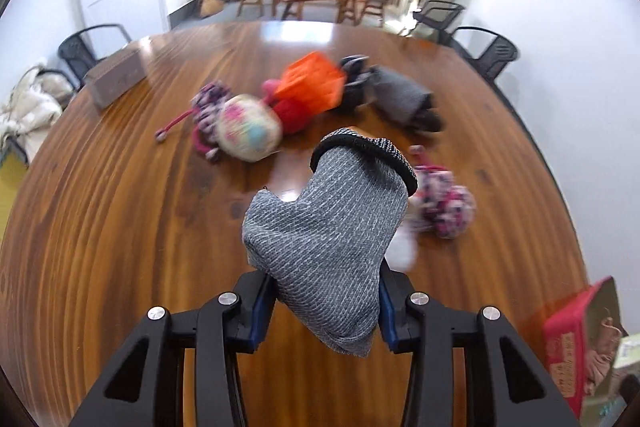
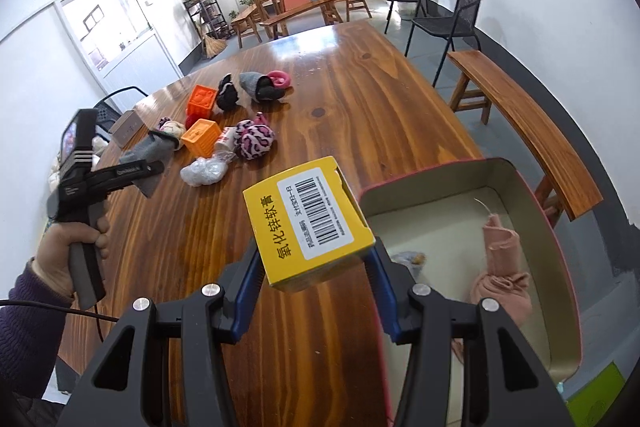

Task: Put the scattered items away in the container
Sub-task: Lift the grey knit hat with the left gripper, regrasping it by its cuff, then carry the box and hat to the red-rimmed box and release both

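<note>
hidden or unclear: in the left wrist view the pile in the middle of the tabletop is smeared by blur, so its pieces are hard to tell apart; the container is cut off by the lower right frame edge there, and in the right wrist view its near wall is covered by the right gripper.
left gripper: the left gripper is seen with jaws clamped on a grey sock, which is lifted clear of the tabletop; its lower end hangs between the pads.
right gripper: jaws are clamped on the sides of a yellow box, held above the tabletop just beside the container's left wall.
container: it is set at the tabletop's near right corner; one pink cloth bundle lies inside, and a small item behind the jaws cannot be made out.
counts: two orange cubes, one pink-and-black patterned ball, one clear plastic wad, one grey-and-black sock bundle, one black item and one pink ring are counted mid-tabletop.
person: one hand is seen on the left gripper's handle.
</note>
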`<state>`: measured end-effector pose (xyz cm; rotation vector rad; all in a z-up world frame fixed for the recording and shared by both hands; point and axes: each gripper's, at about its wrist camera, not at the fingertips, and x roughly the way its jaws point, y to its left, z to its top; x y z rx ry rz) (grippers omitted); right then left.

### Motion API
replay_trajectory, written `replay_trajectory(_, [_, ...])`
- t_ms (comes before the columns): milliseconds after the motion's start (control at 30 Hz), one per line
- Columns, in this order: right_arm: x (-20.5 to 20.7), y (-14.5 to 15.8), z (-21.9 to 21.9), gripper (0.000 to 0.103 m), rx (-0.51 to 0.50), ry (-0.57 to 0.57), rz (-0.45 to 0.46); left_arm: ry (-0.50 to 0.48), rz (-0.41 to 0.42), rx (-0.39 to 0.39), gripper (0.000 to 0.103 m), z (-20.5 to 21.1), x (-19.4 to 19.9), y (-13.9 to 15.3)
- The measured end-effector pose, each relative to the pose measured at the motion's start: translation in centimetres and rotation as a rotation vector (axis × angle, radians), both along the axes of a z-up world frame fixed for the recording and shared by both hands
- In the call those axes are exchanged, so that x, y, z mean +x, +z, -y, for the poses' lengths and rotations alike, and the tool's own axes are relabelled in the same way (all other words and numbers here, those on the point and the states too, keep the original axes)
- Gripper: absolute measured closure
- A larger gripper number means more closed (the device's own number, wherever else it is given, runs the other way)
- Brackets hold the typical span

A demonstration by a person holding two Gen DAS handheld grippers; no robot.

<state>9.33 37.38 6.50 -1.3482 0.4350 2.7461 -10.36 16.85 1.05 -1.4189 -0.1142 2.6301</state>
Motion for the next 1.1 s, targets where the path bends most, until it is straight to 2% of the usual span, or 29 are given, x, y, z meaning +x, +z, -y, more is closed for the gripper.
replay_trajectory(167, [2.5,-0.3,-3.7,0.049,-0.024,-0.081,0.019,-0.15,-0.032,0.053,0.059,-6.3,2.2,2.6])
replay_trajectory(367, [5.7,-0.1,-8.0,0.049,-0.02,-0.177,0.015,-0.35,-0.03,0.11,0.059,-14.7,5.7,3.9])
replay_trajectory(667, [8.5,0.2,-11.0,0.049,-0.033,-0.238,-0.011,-0.54,-0.022,0.102,0.058,-24.3,10.0,4.0])
replay_trajectory(733, [8.9,0.2,-11.2,0.049,-0.04,-0.238,-0.013,-0.563,-0.014,0.09,0.054,-25.6,10.4,3.6])
replay_trajectory(767, [9.2,0.2,-11.4,0.049,-0.043,-0.234,-0.015,-0.57,-0.007,0.078,0.046,-26.1,10.4,3.4])
replay_trajectory(833, [9.3,0.2,-11.4,0.049,-0.049,-0.224,-0.017,-0.58,0.016,0.068,0.037,-27.1,10.8,3.0])
replay_trajectory(1100, [8.7,-0.6,-10.7,0.047,-0.087,-0.095,0.015,-0.518,-0.01,0.072,0.036,-26.2,11.0,4.1])
